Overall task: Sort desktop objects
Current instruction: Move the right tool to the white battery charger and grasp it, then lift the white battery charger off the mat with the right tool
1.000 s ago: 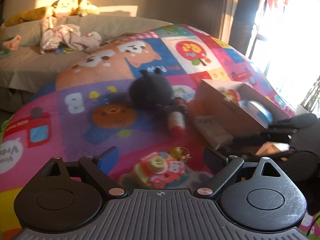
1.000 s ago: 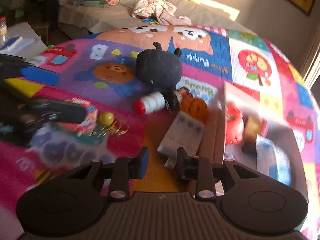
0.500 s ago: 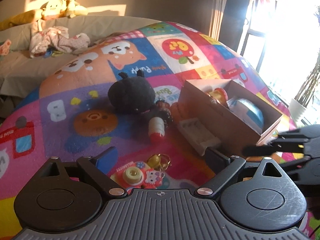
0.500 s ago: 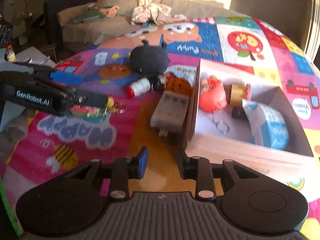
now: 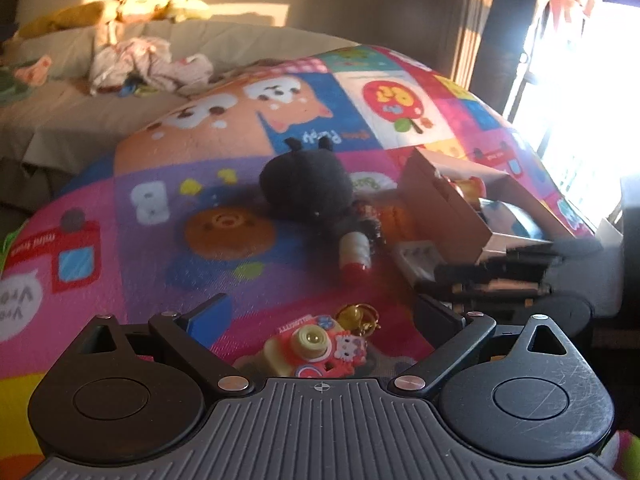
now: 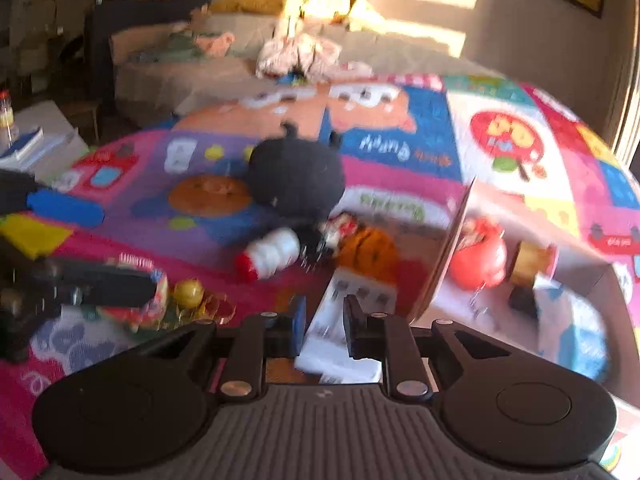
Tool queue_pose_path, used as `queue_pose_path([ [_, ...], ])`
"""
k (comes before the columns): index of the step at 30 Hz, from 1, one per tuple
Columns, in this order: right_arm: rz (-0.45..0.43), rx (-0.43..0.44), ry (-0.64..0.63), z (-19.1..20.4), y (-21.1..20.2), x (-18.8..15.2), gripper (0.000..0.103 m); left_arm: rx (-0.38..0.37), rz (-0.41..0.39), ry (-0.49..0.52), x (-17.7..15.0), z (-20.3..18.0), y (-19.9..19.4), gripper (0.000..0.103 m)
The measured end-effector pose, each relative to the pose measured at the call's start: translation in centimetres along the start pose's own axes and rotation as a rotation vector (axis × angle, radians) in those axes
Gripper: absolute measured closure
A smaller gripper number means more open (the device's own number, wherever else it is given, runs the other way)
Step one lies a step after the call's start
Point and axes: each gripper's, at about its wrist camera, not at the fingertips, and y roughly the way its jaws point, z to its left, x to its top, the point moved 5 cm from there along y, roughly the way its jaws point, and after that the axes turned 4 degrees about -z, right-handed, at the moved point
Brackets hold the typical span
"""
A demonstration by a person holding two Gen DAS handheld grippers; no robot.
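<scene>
The left gripper [image 5: 320,320] hangs low over the patterned play mat [image 5: 132,264] with its jaws spread wide and nothing between them. Directly below the gap lies the toy camera [image 5: 312,350] — red and cream, with a gold keyring charm [image 5: 357,317] touching its far side.

The right gripper [image 6: 323,326] has its jaws drawn close together with a narrow gap; the white rectangular case [image 6: 340,332] lies on the mat under that gap. Whether the fingers touch it cannot be told, as the right wrist view is blurred.

Positions of the remaining items:
- Black plush toy [image 5: 306,190] — on the mat, near the centre.
- White bottle with red cap [image 5: 354,252] — lying on its side just in front of the plush.
- Orange round item [image 6: 370,250] — beside the bottle, near the box wall.
- Cardboard box [image 5: 444,208] — open, on the right side of the mat; it holds a red toy [image 6: 478,258], a small gold jar [image 6: 530,260] and a blue-and-white pack [image 6: 580,340].
</scene>
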Motion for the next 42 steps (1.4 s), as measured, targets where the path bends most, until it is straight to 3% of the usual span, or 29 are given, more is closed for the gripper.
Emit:
queue_pose_path([
  [7,0.099,0.116,0.078,-1.8,-4.4,-3.6,0.084,-0.025,0.008,0.024,-0.4,-0.6,-0.2,0.003],
  [10,0.127,0.077,0.045,-3.2,-7.2,-6.1,0.084,-0.053,0.019,0.043,-0.7,-1.5,0.1,0.003],
  [12,0.135,-0.002,0.030,-4.5,-8.6,-7.4,0.082,-0.075,0.027,0.065,-0.9,-2.5,0.3,0.003],
  [15,0.113,-0.214,0.006,-7.0,-9.9,-8.8,0.067,-0.095,0.032,0.104,-1.2,-4.1,0.5,0.003],
  [17,0.094,-0.299,0.041,-8.7,-10.7,-9.3,0.047,-0.095,0.031,0.137,-1.4,-5.0,0.4,0.003],
  [19,0.074,-0.304,0.122,-9.9,-11.6,-9.6,0.033,-0.083,0.024,0.171,-1.6,-5.4,0.3,0.002],
  [21,0.059,-0.288,0.179,-10.5,-12.1,-9.9,0.030,-0.067,0.025,0.190,-1.7,-5.6,0.2,0.002],
  [23,0.065,-0.293,0.216,-10.9,-11.9,-10.3,0.019,-0.050,0.030,0.190,-1.8,-5.4,0.2,0.002],
  [27,0.084,-0.279,0.397,-12.0,-10.8,-10.5,0.016,0.042,0.033,0.175,-2.0,-4.5,-0.1,0.002],
  [29,0.084,-0.283,0.450,-11.8,-9.9,-10.1,0.016,0.081,0.042,0.153,-2.3,-4.0,-0.4,0.002],
  [33,0.113,-0.344,0.415,-11.2,-7.7,-9.7,0.016,0.097,0.069,0.114,-3.0,-3.0,-0.8,0.001],
  [35,0.111,-0.340,0.410,-11.3,-7.4,-9.8,0.032,0.105,0.082,0.099,-3.4,-2.5,-0.8,0.001],
  [37,0.092,-0.307,0.389,-11.2,-8.0,-10.0,0.040,0.104,0.099,0.070,-3.6,-2.1,-0.5,0.001],
  [40,0.068,-0.222,0.334,-10.5,-9.7,-10.2,0.075,0.099,0.113,0.031,-3.7,-1.9,0.1,0.001],
  [42,0.079,-0.167,0.284,-9.7,-11.0,-10.6,0.081,0.102,0.107,0.030,-3.6,-2.0,0.5,0.000],
])
